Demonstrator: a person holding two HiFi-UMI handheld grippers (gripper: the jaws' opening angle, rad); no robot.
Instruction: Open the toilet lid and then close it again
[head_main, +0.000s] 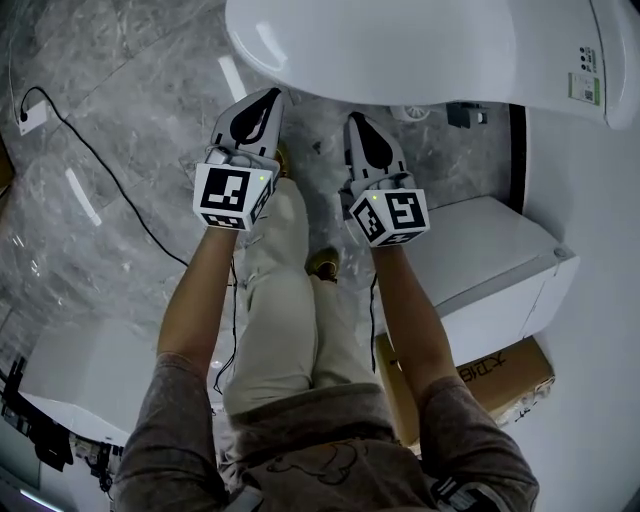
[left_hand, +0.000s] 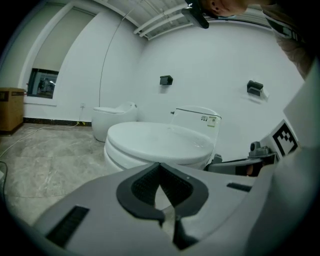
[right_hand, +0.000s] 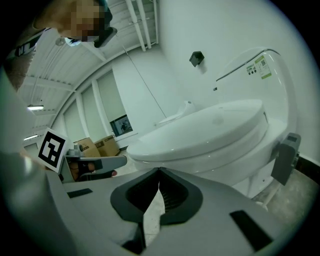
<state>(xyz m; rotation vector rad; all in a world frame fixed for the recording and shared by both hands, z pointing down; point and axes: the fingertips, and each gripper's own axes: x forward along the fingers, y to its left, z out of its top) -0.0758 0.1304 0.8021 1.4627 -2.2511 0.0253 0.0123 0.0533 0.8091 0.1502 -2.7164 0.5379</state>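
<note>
A white toilet with its lid (head_main: 400, 45) down fills the top of the head view; the lid (left_hand: 157, 140) also shows in the left gripper view and the lid (right_hand: 210, 127) in the right gripper view. My left gripper (head_main: 272, 97) hangs just in front of the bowl's front rim, jaws shut with nothing between them. My right gripper (head_main: 355, 120) is beside it, a little nearer me, also shut and empty. Neither touches the toilet. In their own views the left gripper (left_hand: 160, 167) and right gripper (right_hand: 159, 172) point at the lid's front edge.
Grey marble floor (head_main: 110, 130) lies to the left, with a black cable (head_main: 110, 170) running to a wall socket. A white box (head_main: 490, 260) and a cardboard box (head_main: 500, 375) stand at the right. A second white toilet (left_hand: 112, 117) stands by the far wall.
</note>
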